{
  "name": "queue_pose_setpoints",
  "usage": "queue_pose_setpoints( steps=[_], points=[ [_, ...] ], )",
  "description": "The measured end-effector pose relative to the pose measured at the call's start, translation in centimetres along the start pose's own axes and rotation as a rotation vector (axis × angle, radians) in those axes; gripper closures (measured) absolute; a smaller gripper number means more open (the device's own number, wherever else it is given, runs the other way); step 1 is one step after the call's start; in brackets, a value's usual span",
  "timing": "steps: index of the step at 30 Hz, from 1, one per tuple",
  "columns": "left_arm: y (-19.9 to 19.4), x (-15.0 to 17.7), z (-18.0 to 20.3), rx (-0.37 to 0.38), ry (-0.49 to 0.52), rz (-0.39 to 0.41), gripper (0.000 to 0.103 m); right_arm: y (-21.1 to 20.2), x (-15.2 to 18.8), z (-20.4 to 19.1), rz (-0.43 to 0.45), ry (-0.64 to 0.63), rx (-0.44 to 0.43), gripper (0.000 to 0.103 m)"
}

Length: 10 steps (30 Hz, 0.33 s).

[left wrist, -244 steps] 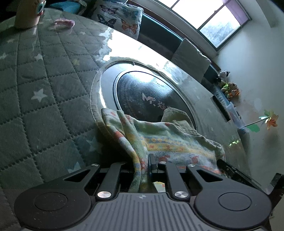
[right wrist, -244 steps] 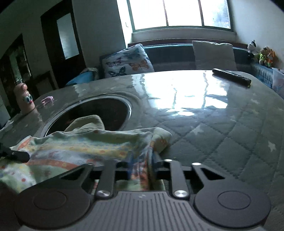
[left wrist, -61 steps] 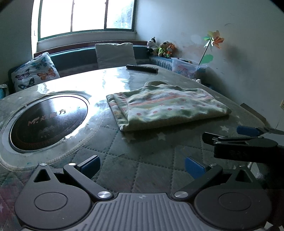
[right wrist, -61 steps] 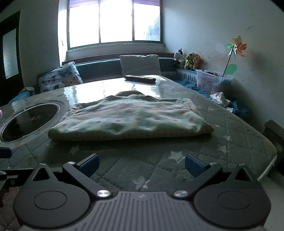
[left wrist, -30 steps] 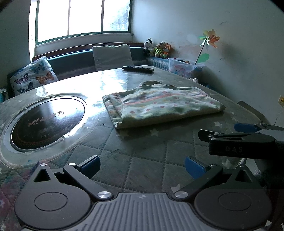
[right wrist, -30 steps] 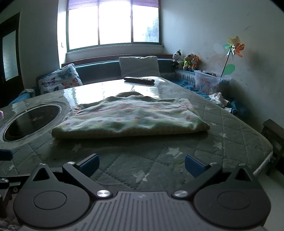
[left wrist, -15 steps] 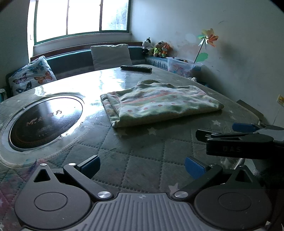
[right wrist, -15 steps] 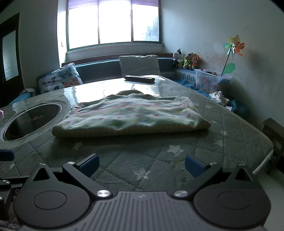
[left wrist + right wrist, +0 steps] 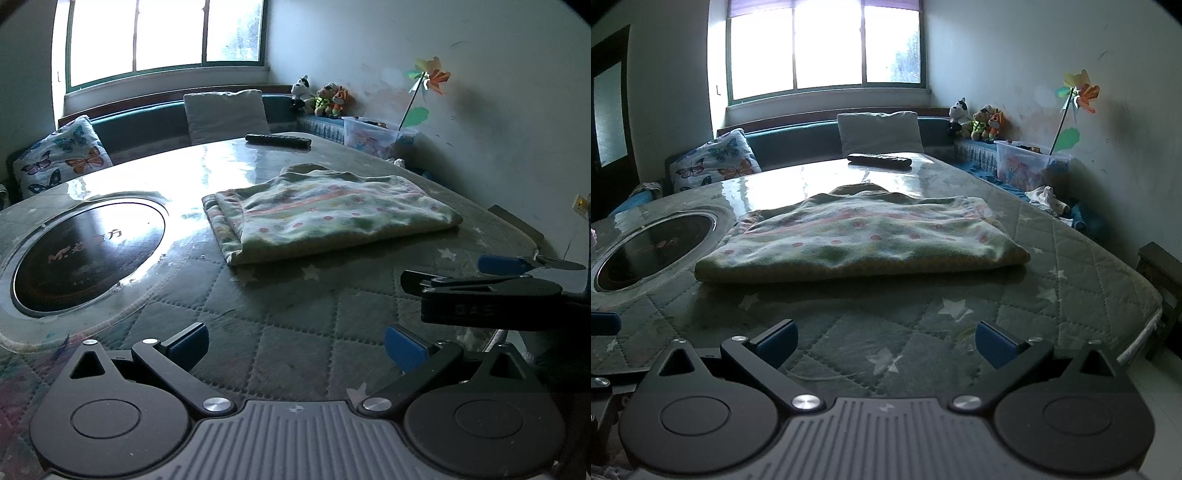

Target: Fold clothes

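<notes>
Folded garment (image 9: 860, 240) lies on the quilted table (image 9: 1082, 273), ahead of both empty, wide-spread grippers.

The left gripper (image 9: 295, 341) and right gripper (image 9: 886, 338) hover apart from the cloth, which looks soft, light and limp; an edge or corner of the fold seems the likeliest hold. The dark round inset (image 9: 88, 251), left of the jaws, carries pale lettering too blurred to read.

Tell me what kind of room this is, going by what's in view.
Most likely a lived-in family room at home. A folded garment lies on a quilt-covered table with a round cooktop set into it; a cushioned bench runs under the window, with stuffed toys in the corner.
</notes>
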<state>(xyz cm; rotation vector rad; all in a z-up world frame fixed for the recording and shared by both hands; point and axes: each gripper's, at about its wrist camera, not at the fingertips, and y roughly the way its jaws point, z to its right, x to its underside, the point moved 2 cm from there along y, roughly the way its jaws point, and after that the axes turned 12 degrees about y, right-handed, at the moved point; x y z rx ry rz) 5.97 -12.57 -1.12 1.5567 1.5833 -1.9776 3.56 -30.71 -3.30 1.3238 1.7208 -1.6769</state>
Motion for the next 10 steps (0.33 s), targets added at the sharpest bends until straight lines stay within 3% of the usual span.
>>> queue_pose_setpoints(
  steps=[10],
  points=[
    [0.54, -0.11, -0.24, 0.006, -0.004, -0.005, 0.000, 0.67, 0.00, 0.00, -0.012, 0.001, 0.005, 0.000]
  ],
)
